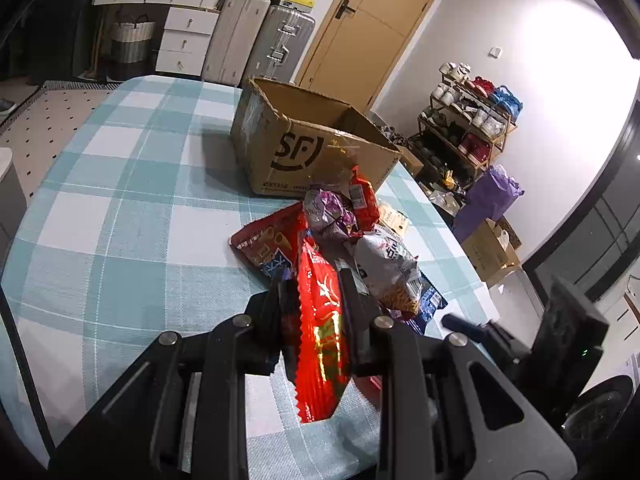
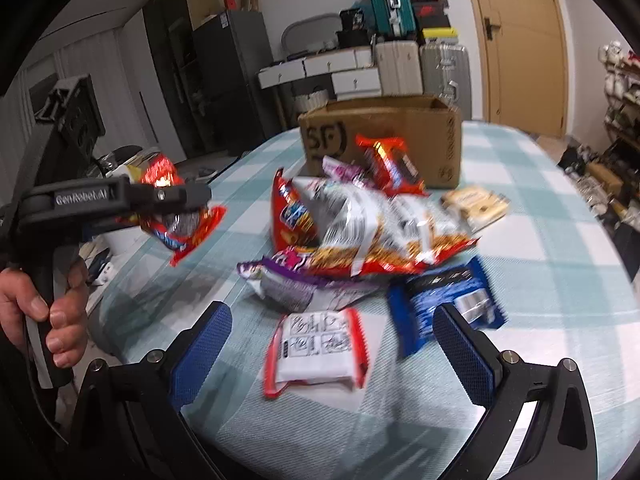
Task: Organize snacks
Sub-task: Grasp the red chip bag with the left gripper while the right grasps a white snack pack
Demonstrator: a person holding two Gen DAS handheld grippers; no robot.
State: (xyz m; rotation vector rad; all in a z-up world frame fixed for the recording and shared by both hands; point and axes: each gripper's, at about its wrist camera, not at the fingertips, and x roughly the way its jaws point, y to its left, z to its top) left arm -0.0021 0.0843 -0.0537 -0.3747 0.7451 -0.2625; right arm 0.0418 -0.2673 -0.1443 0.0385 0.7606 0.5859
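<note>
My left gripper (image 1: 316,292) is shut on a red snack packet (image 1: 320,336), held above the table; the right wrist view shows the same gripper (image 2: 200,196) and red packet (image 2: 184,228) at the left, in a person's hand (image 2: 52,308). A heap of snack bags (image 2: 360,236) lies on the checked tablecloth (image 2: 540,280) before an open cardboard box (image 2: 384,136), also seen as the box (image 1: 316,144) in the left wrist view. My right gripper (image 2: 332,340) stands open over a white packet with red edges (image 2: 316,348). A blue packet (image 2: 444,304) lies beside its right finger.
Suitcases (image 1: 260,36) and white drawers (image 1: 184,36) stand behind the table, beside a wooden door (image 1: 372,24). A shoe rack (image 1: 468,124) and cartons (image 1: 492,252) fill the floor on the right. The tablecloth's left part (image 1: 120,184) holds nothing.
</note>
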